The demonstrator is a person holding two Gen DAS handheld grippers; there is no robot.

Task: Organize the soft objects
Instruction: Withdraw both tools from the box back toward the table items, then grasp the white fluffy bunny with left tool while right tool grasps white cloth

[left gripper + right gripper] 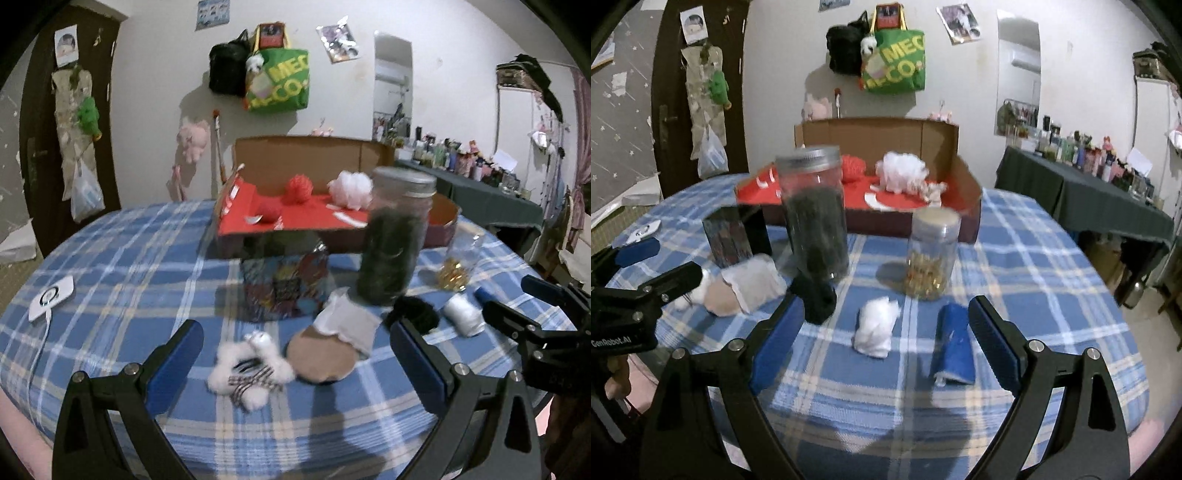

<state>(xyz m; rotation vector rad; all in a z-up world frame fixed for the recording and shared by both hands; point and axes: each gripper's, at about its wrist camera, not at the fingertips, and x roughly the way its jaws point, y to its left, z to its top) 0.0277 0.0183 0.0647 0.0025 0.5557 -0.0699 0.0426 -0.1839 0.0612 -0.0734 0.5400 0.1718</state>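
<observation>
right gripper (886, 332) – jaws wide, nothing held | left gripper (295, 354) – agape, empty | blue roll (953, 343) lies flat, long axis pointing away from the camera

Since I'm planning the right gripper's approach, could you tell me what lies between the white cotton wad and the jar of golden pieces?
Nothing: in the right wrist view only bare plaid tablecloth separates the white cotton wad from the jar of golden pieces.

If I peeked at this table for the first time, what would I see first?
Probably the cardboard box with its bright red floor at the back of the checked table, holding a red ball and a white puff. In front stands a tall jar of dark stuff, with soft bits lying around it.
</observation>
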